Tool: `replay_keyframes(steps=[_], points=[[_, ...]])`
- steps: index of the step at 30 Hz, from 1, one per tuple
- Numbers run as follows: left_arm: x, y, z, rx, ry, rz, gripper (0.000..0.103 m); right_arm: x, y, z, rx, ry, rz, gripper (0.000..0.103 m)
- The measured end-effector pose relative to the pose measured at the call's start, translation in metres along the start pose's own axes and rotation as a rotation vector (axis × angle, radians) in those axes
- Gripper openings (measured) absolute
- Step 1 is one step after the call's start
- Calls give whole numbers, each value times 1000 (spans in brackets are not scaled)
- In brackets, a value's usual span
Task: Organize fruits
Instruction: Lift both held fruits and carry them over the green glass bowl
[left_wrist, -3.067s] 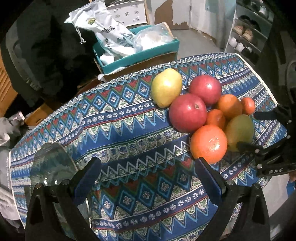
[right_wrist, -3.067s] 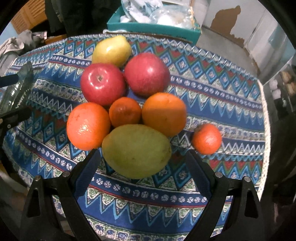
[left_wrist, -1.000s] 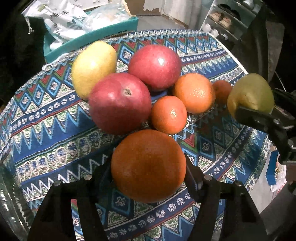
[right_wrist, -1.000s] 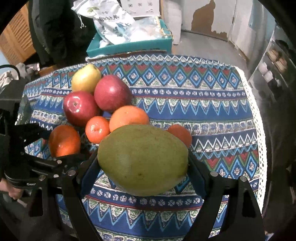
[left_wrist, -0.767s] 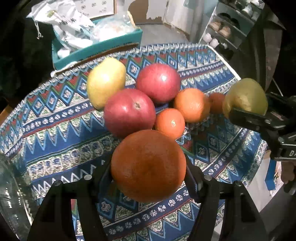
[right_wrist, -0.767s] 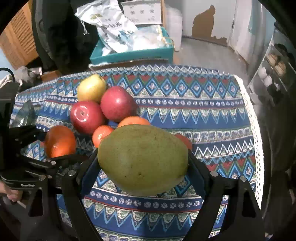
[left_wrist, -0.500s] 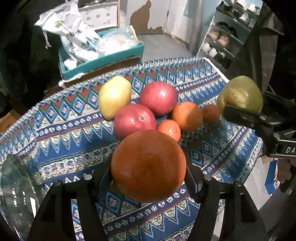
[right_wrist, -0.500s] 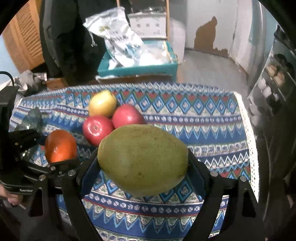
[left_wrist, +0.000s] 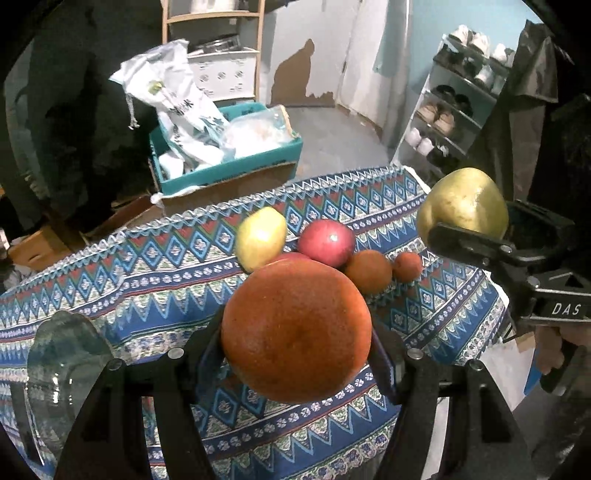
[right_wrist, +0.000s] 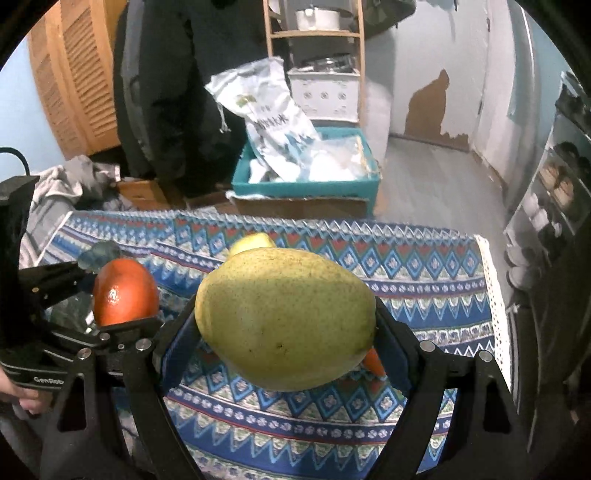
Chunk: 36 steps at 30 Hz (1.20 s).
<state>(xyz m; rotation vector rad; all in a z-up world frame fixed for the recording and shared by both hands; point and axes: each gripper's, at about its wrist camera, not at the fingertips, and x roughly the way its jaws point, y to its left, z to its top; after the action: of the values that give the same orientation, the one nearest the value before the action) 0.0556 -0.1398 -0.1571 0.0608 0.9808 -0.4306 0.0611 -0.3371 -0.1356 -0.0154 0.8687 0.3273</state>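
**Two fruits held above the patterned desk**

At the far left, a clear glass bowl (left_wrist: 62, 354) sits on the desk (left_wrist: 166, 273) at its edge. The left tongs (left_wrist: 295, 332) clamp a large orange (left_wrist: 295, 328), held clear above the cloth. Beyond it, a yellow pear (left_wrist: 260, 238), a red apple (left_wrist: 327, 242) and two small oranges (left_wrist: 369, 271) cluster together on the desk. To the right, the right tongs (right_wrist: 286, 325) grip a green mango (right_wrist: 286, 321) in the air.
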Motion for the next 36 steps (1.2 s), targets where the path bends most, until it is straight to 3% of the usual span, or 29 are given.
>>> replay_keyframes(steps=[6, 15, 36], points=[[-26, 11, 0, 0, -61, 43, 70, -9, 22, 13, -18, -31, 32, 85], [-58, 36, -6, -26, -126, 50, 70, -6, 56, 34, -45, -42, 84, 85], [-92, 123, -35, -205, -165, 110, 70, 41, 149, 64, -123, 9, 212, 85]])
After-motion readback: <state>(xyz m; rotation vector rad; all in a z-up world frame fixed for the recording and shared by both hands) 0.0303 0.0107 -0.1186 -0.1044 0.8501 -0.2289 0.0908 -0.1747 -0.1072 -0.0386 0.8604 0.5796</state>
